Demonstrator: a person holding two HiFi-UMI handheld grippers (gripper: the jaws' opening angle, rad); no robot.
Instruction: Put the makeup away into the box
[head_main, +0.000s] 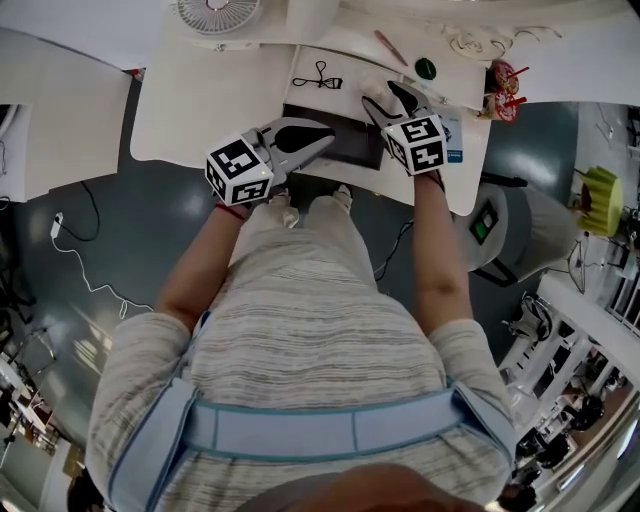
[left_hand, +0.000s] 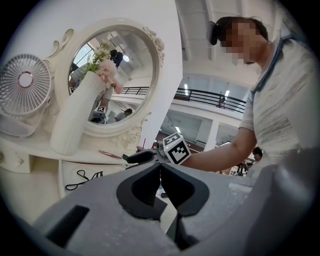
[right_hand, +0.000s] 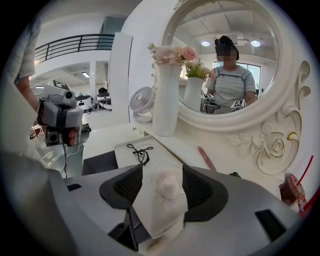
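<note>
My right gripper (right_hand: 167, 187) is shut on a white card packet (right_hand: 165, 207) with a pink puff under a clear blister. In the head view the right gripper (head_main: 388, 98) hovers over the table's right part, just beyond the dark open box (head_main: 345, 145). A black eyelash curler (head_main: 318, 78) lies on the white panel (head_main: 350, 65) behind the box; the curler (right_hand: 140, 151) also shows in the right gripper view. My left gripper (head_main: 322, 137) is over the box's left end. Its jaws (left_hand: 160, 170) are shut with nothing between them.
A white vase of flowers (right_hand: 167, 100), a small fan (left_hand: 22, 85) and an oval mirror (right_hand: 225, 60) stand at the back of the white dressing table (head_main: 200, 100). A pink stick (right_hand: 206, 159) and a green round item (head_main: 425, 68) lie near the mirror. The person's legs are close to the table's front edge.
</note>
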